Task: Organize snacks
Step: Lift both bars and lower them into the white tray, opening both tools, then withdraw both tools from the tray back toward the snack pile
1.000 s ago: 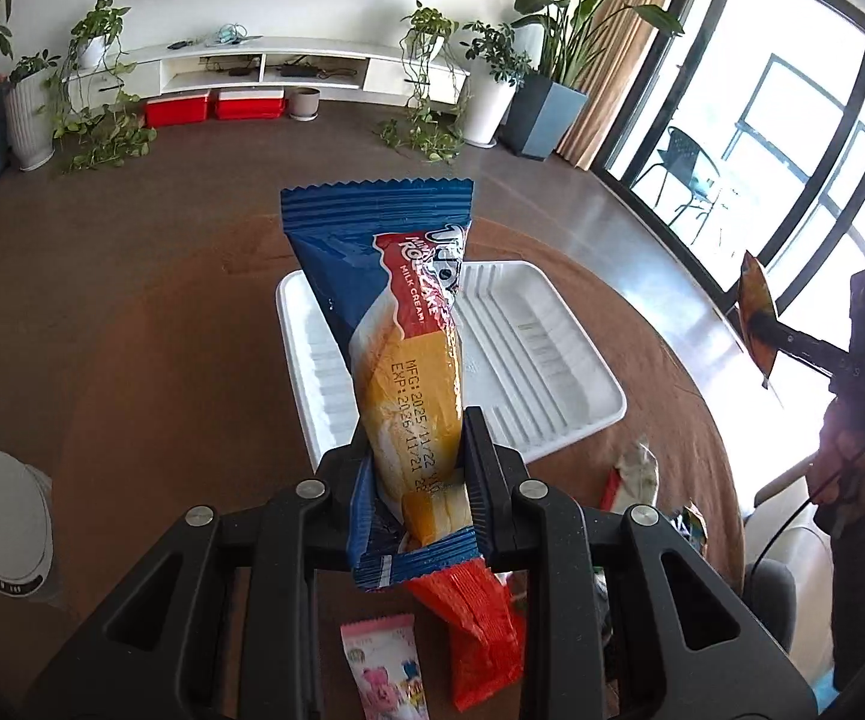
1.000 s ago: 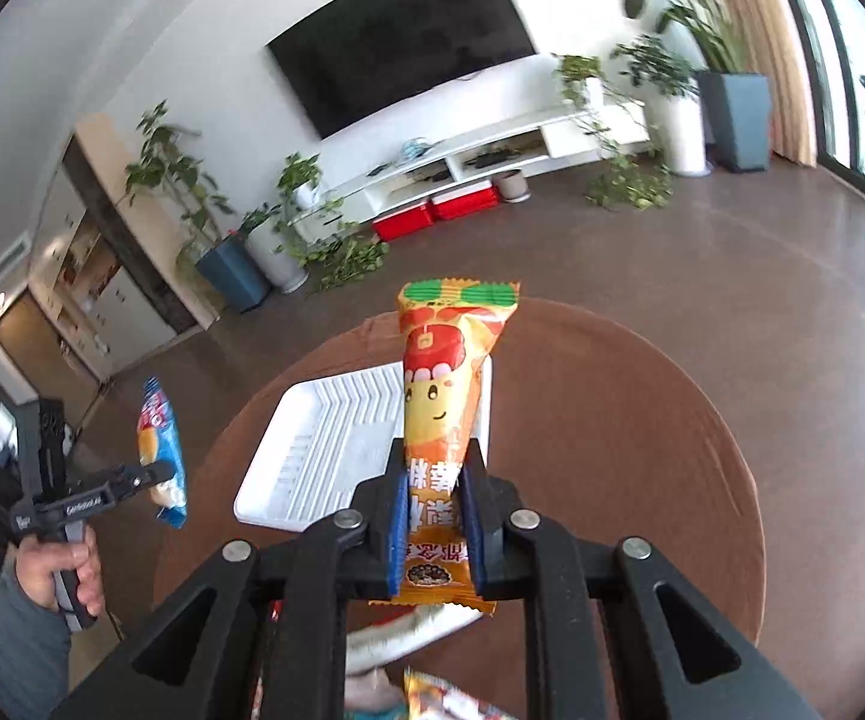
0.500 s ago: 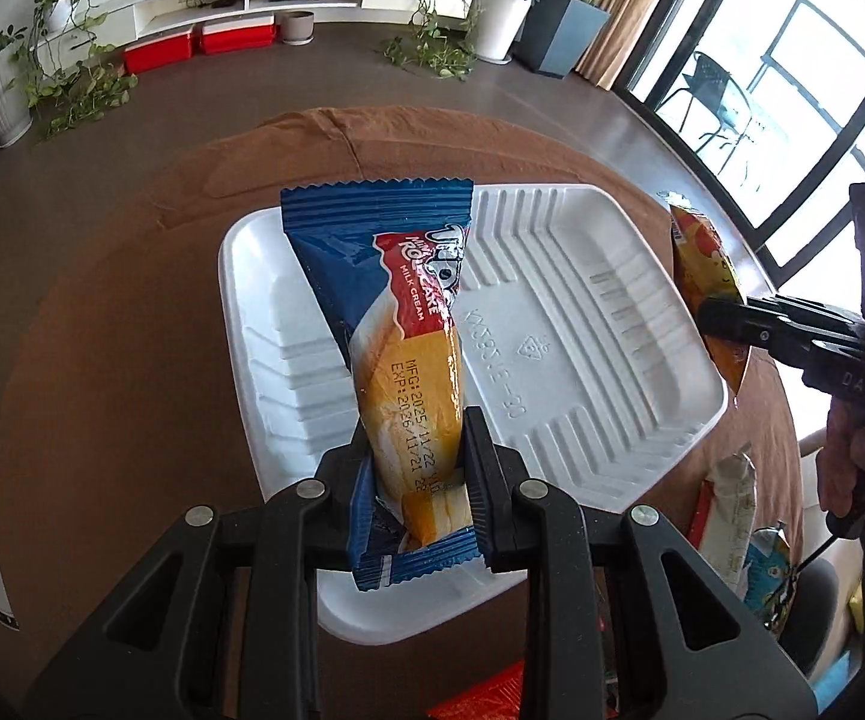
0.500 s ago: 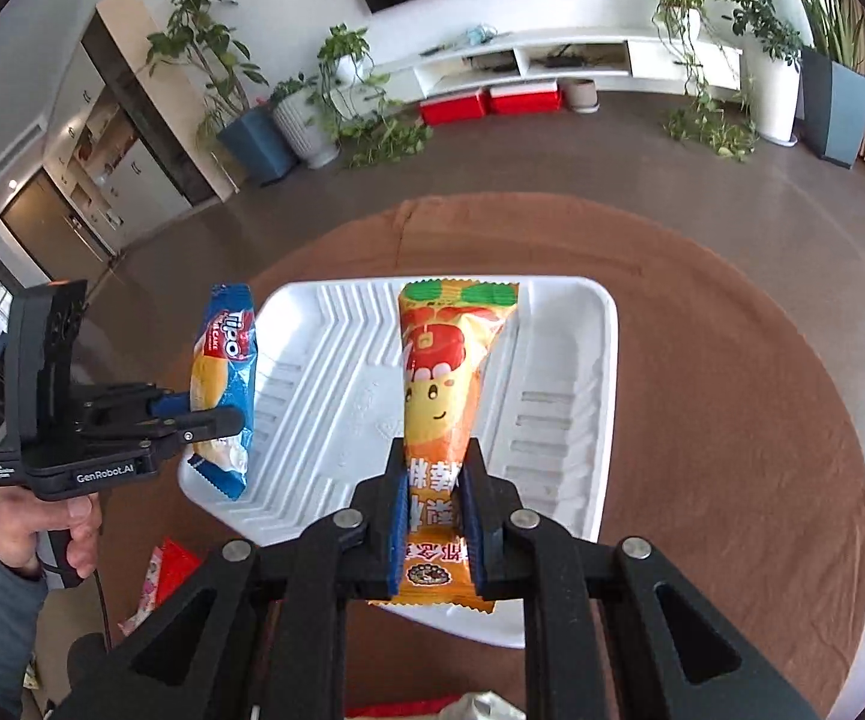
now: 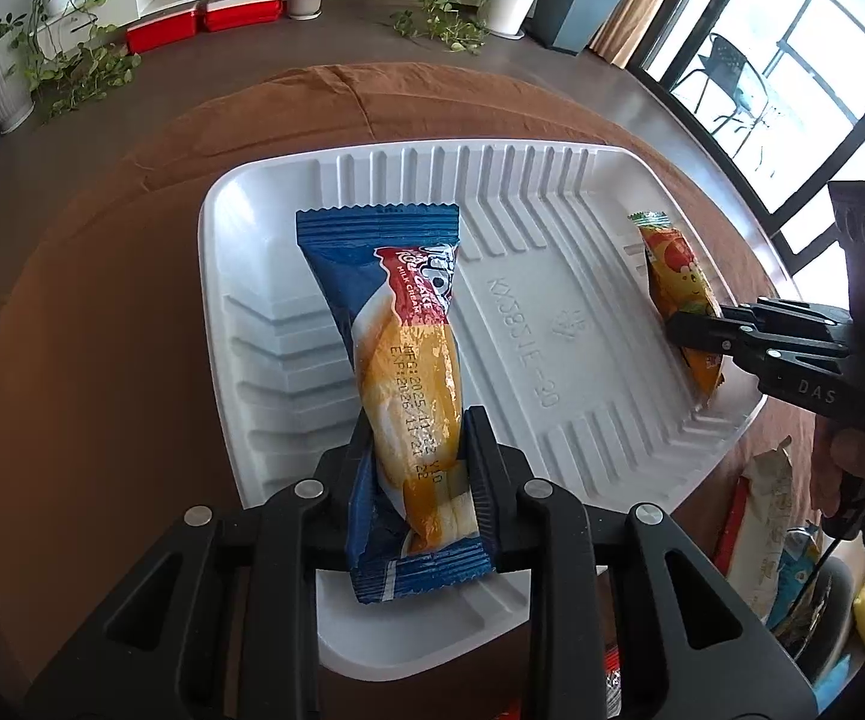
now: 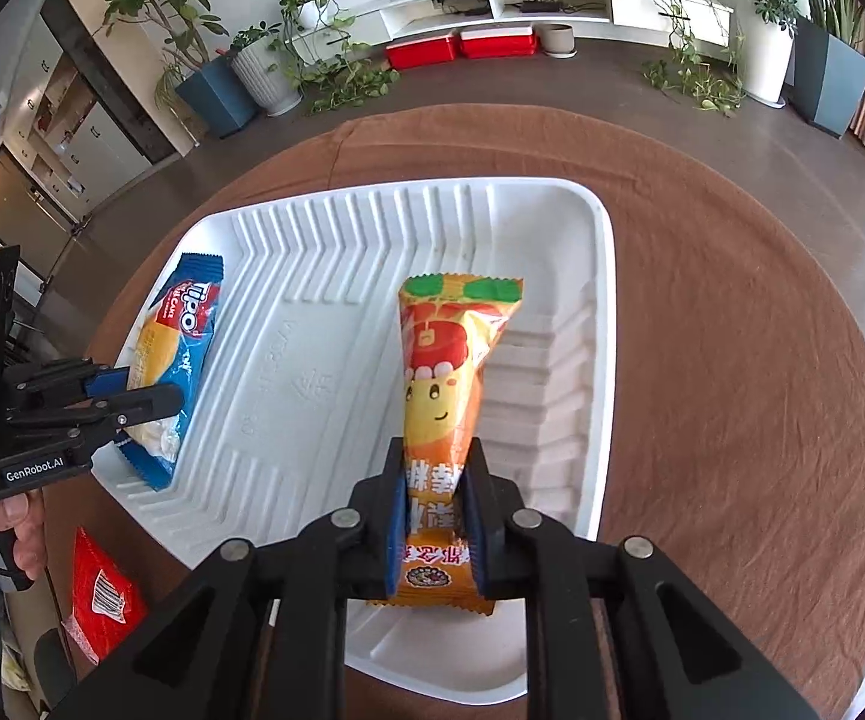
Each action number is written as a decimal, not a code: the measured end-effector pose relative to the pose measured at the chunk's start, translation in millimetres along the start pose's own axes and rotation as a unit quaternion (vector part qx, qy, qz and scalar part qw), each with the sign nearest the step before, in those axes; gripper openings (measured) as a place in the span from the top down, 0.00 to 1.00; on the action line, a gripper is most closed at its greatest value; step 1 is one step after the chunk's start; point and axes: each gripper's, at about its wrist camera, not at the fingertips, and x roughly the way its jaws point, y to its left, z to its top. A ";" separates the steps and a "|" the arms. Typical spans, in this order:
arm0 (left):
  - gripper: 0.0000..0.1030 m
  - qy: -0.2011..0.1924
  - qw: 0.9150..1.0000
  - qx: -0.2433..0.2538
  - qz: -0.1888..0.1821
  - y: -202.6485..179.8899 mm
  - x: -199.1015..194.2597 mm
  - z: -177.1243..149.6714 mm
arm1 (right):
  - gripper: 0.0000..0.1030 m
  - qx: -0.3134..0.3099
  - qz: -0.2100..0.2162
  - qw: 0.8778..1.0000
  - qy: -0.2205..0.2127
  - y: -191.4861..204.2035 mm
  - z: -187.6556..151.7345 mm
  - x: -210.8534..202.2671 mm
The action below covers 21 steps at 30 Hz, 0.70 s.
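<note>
The round surface (image 6: 732,360) under its brown cloth is carrying a white tray (image 5: 552,228), which is holding no loose snack yet. The left claw (image 5: 417,468) is gripping a blue cake packet (image 5: 399,324) low over the tray's left side, and the right claw (image 6: 435,504) is clenching an orange snack packet (image 6: 450,360) over its right side. At least 3 more packets, including a red packet (image 6: 99,588), are waiting outside the tray, so most sorting is left.

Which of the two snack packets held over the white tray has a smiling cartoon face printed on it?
The orange packet in the right gripper. The blue packet in the left gripper shows only lettering and a printed date.
</note>
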 end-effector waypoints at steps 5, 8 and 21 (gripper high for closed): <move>0.72 -0.004 1.000 -0.002 0.004 -1.3 -2.6 -1.6 | 0.74 -0.006 -0.003 1.000 -0.005 2.8 0.1 1.4; 0.54 -0.012 1.000 -0.009 0.005 1.4 -8.7 -2.1 | 0.56 -0.010 -0.009 1.000 -0.017 5.6 -0.9 -3.8; 0.00 -0.157 0.987 0.012 -0.010 -4.8 -119.8 -47.6 | 0.09 0.019 -0.008 0.994 -0.104 -2.1 -3.0 -103.1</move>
